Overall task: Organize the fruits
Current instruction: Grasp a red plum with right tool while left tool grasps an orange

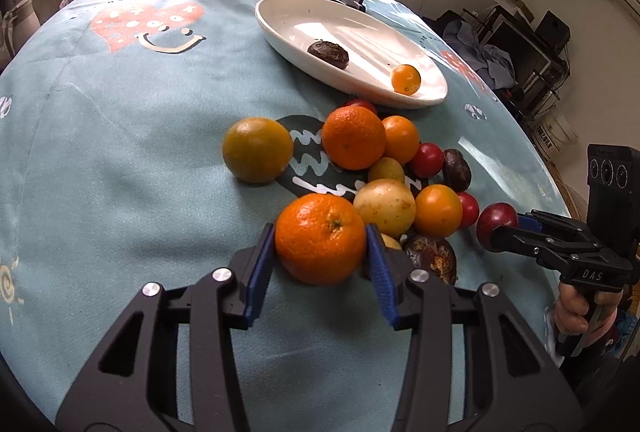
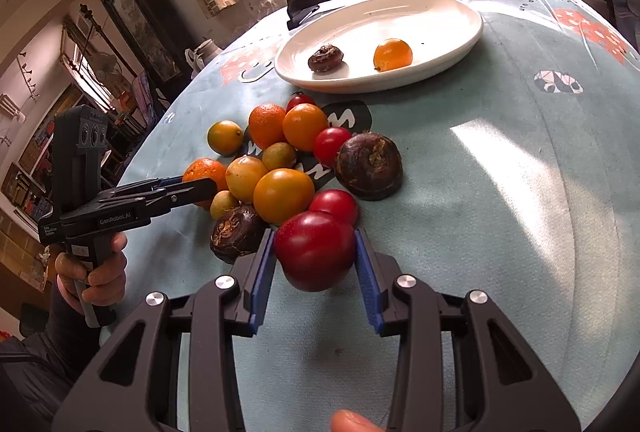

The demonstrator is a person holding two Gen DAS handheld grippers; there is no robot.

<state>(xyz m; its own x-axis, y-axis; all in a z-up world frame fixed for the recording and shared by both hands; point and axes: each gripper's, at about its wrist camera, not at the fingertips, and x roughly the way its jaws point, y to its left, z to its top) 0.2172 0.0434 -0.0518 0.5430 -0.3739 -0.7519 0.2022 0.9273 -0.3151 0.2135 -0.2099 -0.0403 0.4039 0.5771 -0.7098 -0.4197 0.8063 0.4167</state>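
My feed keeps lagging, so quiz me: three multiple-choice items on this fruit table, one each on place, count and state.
1. Where is the white plate?
A. beyond the fruit pile
B. under the pile
C. in a gripper

2. How many items lie on it?
A. none
B. two
C. five

3. What does the right gripper hold?
A. nothing
B. a red tomato
C. a mandarin

Answers: 1 A, the plate sits past the pile near the black stand. 2 B, a dark water chestnut and a small orange fruit. 3 B, both pads press the tomato.
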